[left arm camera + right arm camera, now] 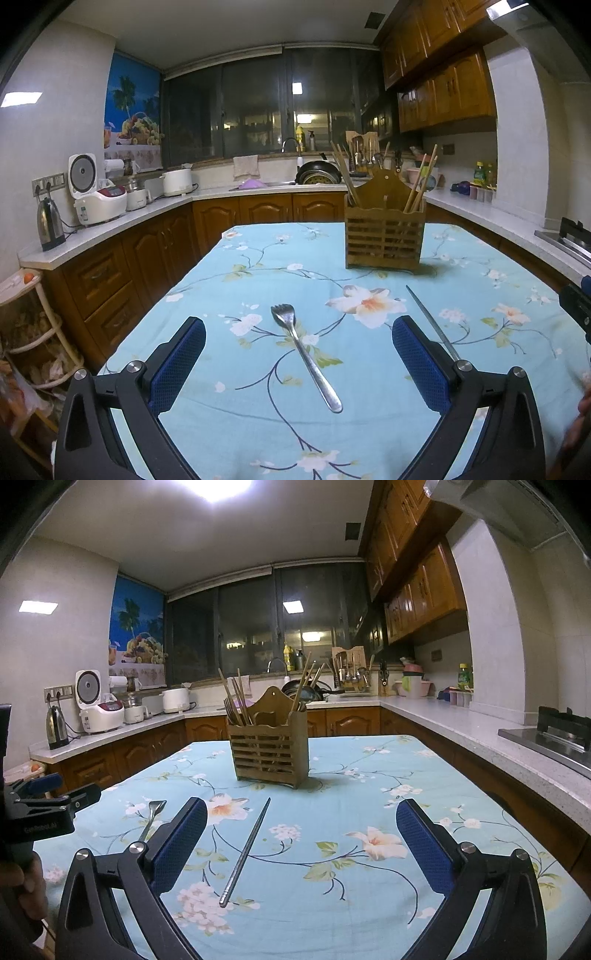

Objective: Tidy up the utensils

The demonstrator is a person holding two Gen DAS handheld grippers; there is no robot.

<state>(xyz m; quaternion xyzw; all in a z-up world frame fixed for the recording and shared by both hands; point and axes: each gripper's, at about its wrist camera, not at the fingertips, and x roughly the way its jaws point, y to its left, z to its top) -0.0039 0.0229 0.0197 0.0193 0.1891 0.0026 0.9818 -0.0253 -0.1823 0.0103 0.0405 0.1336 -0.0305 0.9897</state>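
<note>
The fork (304,356) lies lengthwise between the left gripper's (298,328) wide jaws, the chopstick (245,851) between the right gripper's (301,810), equally wide.

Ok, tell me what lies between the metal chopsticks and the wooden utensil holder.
Nothing: in the right wrist view only bare floral tablecloth separates the metal chopsticks from the wooden utensil holder. The fork lies off to the left.

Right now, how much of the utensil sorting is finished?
Several chopsticks already stand in the wooden holder. Nothing is in hand: the left tongs and right tongs are both open and empty. The fork and the metal chopsticks lie on the tablecloth, not yet sorted.
</note>
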